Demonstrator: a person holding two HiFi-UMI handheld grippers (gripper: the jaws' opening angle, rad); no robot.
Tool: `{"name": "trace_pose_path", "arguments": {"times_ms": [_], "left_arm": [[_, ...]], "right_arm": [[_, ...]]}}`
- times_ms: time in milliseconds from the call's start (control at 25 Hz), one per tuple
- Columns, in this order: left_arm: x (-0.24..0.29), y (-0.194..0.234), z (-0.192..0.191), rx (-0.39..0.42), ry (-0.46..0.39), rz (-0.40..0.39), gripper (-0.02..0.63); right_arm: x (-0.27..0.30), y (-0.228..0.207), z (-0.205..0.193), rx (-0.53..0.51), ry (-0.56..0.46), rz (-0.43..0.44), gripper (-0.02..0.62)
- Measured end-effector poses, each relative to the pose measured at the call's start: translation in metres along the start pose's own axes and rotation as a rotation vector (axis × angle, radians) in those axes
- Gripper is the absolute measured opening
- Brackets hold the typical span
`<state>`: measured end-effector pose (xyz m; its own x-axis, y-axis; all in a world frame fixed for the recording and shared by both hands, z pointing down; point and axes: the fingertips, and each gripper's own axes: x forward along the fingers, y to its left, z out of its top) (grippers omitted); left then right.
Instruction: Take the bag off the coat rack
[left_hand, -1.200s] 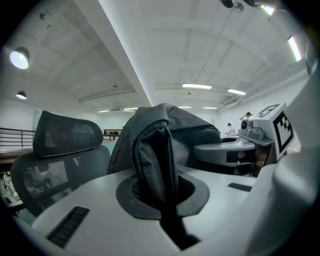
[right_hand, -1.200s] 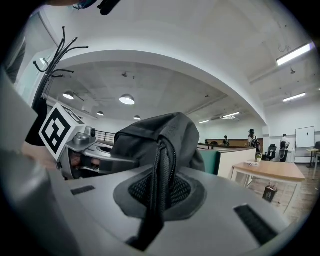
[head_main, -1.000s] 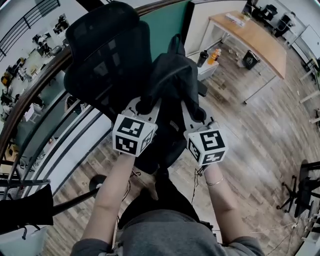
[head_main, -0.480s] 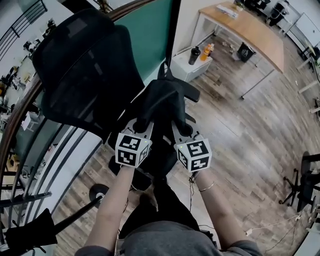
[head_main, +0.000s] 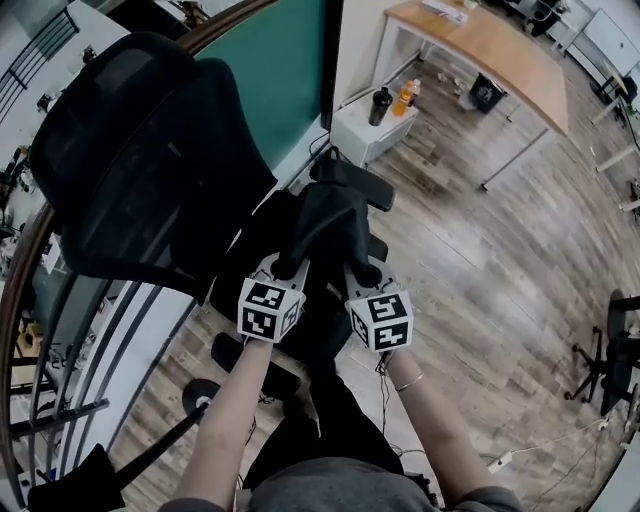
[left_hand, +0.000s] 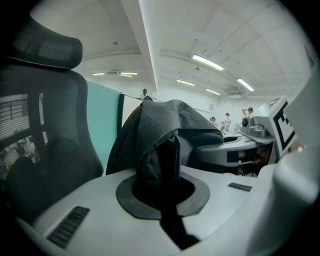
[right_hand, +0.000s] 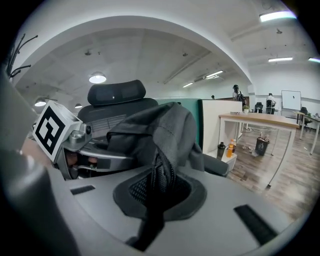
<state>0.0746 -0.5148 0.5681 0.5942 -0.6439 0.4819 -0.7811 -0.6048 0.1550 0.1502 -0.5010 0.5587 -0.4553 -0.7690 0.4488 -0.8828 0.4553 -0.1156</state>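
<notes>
I hold a black fabric bag (head_main: 325, 225) up with both grippers, over the seat of a black mesh high-backed office chair (head_main: 130, 170). My left gripper (head_main: 285, 268) is clamped tight on a fold of the bag's dark cloth, which bunches up out of the closed jaws in the left gripper view (left_hand: 160, 170). My right gripper (head_main: 358, 272) is closed just as firmly on another fold, where a strip of black mesh and a seam run down between its jaws (right_hand: 156, 192). The two grippers sit side by side and near each other, with the bag slumped ahead of them and the chair's backrest rising at its left. Whether the bag touches the seat I cannot tell. Beyond the chair stands a green partition panel (head_main: 265, 80). On a small white cabinet (head_main: 365, 135) beside it are a dark bottle (head_main: 378, 105) and an orange bottle (head_main: 403, 97). A light wooden tabletop (head_main: 490, 50) stands farther off on the wood-plank floor (head_main: 480, 260).
</notes>
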Motion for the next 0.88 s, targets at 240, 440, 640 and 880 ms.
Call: {"name": "trace_pose_path", "arguments": {"times_ms": [240, 440, 640, 880], "left_arm": [[0.028, 0.0, -0.016, -0.011, 0.047, -0.024, 0.031], [0.047, 0.007, -0.015, -0.009, 0.067, -0.016, 0.032], [0.068, 0.018, -0.022, -0.028, 0.105, -0.012, 0.032], [0.081, 0.026, -0.024, -0.052, 0.117, 0.008, 0.032]], "right_arm": [[0.011, -0.018, -0.021, 0.03, 0.048, -0.02, 0.015], [0.026, -0.033, -0.022, 0.047, 0.059, -0.021, 0.015], [0.043, -0.044, -0.028, 0.085, 0.074, -0.017, 0.017], [0.058, -0.053, -0.03, 0.09, 0.08, -0.01, 0.021]]}}
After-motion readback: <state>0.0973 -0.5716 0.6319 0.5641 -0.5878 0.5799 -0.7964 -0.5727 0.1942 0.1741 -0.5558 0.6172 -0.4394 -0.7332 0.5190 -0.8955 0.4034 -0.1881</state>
